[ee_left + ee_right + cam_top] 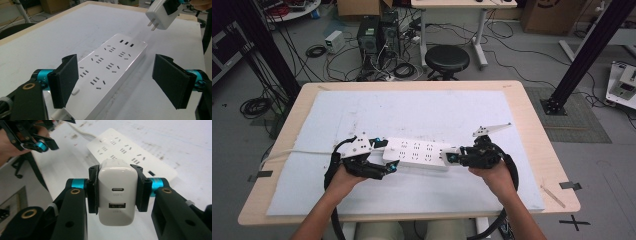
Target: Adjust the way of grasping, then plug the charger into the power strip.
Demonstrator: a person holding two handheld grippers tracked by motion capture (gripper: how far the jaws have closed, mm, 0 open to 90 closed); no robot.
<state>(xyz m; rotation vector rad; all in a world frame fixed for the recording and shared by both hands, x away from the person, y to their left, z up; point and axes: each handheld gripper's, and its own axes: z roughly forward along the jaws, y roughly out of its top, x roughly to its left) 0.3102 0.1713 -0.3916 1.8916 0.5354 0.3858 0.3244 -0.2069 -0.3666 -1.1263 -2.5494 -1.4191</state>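
My right claw [116,192] is clamped on a white USB wall charger [117,195], its pads pressing the two flat sides, with the port face turned toward my camera. My left claw [120,82] stands wide apart, one pad on each side of the near end of the white power strip [110,67], not yet squeezing it as far as I can tell. The strip lies flat on the white mat [362,107] that covers the bench [532,130], between my two hands.

I judge the step in hand to be bringing the charger to the strip to plug it in. In the left gripper view the charger [162,12] hangs above and beyond the strip's far end, its two flat prongs [153,25] pointing down at a slant. The next move calls for steadying the strip with my left claw, squaring the prongs to a two-slot socket, then pressing straight down.

Writing: under the upper port I read "USB-C"; the print under the lower port is too faint. I can make out no brand.
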